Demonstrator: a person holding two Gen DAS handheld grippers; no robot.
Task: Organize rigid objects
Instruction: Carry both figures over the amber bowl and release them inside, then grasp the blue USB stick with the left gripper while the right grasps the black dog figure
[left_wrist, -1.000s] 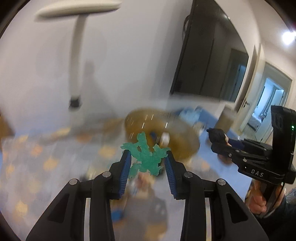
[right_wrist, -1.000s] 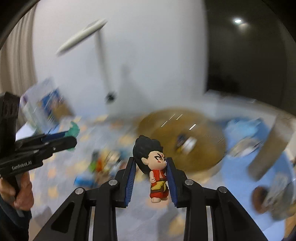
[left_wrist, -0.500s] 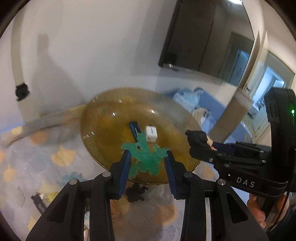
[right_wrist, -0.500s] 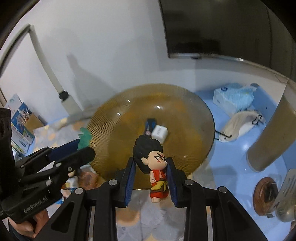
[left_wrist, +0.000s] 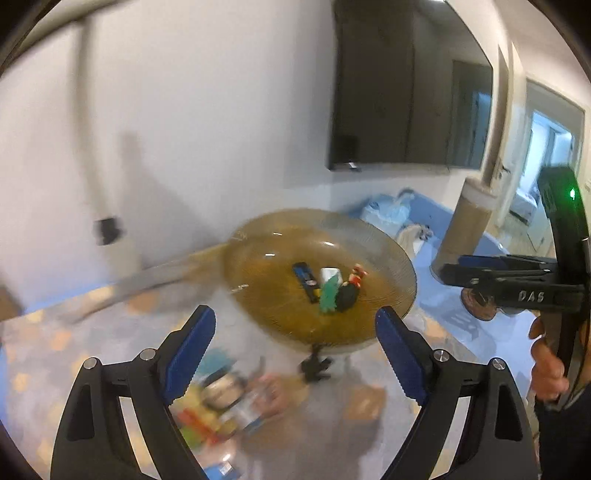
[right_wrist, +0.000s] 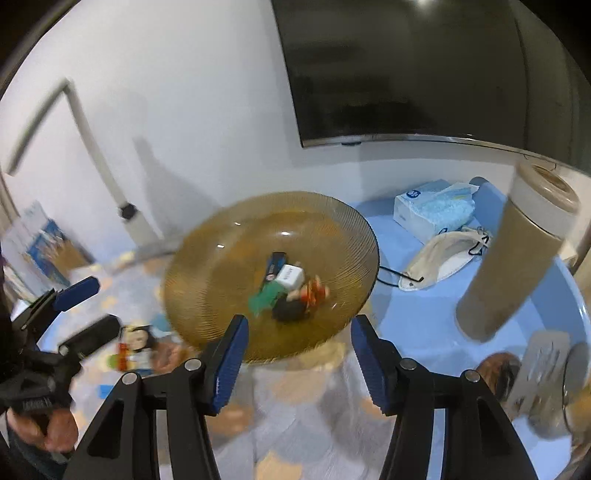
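An amber ribbed glass plate (left_wrist: 258, 258) (right_wrist: 207, 258) holds a green flat toy (left_wrist: 328, 295) (right_wrist: 266, 297), a small black-haired figurine in red (left_wrist: 351, 290) (right_wrist: 299, 302), a white cube (left_wrist: 330, 274) (right_wrist: 290, 277) and a dark blue stick (left_wrist: 304, 278) (right_wrist: 274, 264). My left gripper (left_wrist: 295, 345) is open and empty, just in front of the plate. My right gripper (right_wrist: 297, 356) is open and empty at the plate's near rim. The right gripper also shows at the right of the left wrist view (left_wrist: 509, 277); the left gripper shows at the left of the right wrist view (right_wrist: 79, 314).
A tall tan tumbler (right_wrist: 517, 251) stands right of the plate. A tissue pack (right_wrist: 432, 208) and a face mask (right_wrist: 439, 258) lie behind on the blue mat. Loose toys (right_wrist: 135, 350) (left_wrist: 221, 398) lie left of the plate. A small black item (left_wrist: 314, 365) sits by the plate's front rim.
Both grippers have opened. The green toy and the figurine left the jaws and now lie in the plate. Both grippers have drawn back from the plate.
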